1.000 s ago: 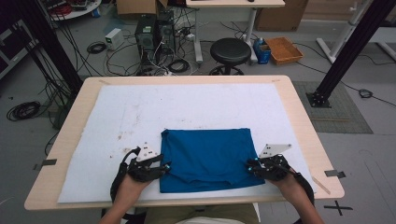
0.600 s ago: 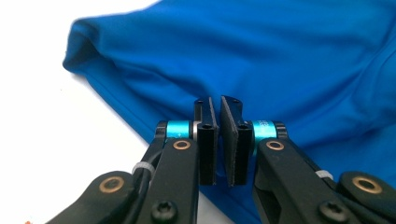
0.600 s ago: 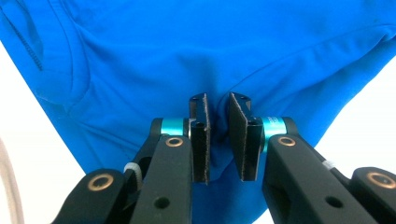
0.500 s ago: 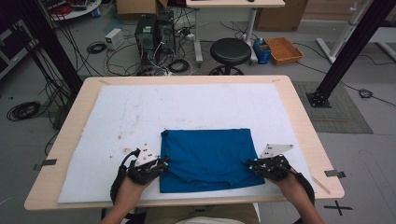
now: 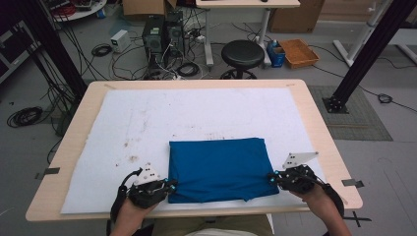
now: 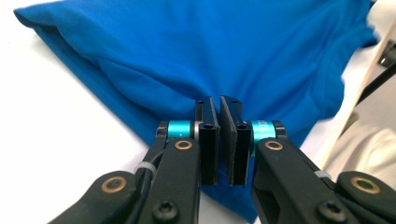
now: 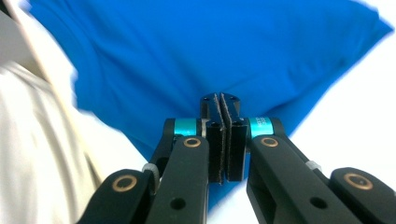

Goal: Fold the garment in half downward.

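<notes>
1. The blue cloth (image 5: 219, 168) lay folded on the white mat (image 5: 147, 118), near the table's front edge.
2. The left gripper (image 5: 169, 186) had slid inward within the last second and pinched the cloth's near-left corner.
3. The right gripper (image 5: 272, 178) stayed clamped on the near-right corner.
4. Both corners held, the next fold looked ready.

No readable text, label, brand or number anywhere. Faint marks on the right gripper's (image 7: 223, 105) teal sleeve (image 7: 260, 126), too blurred to read.
</notes>
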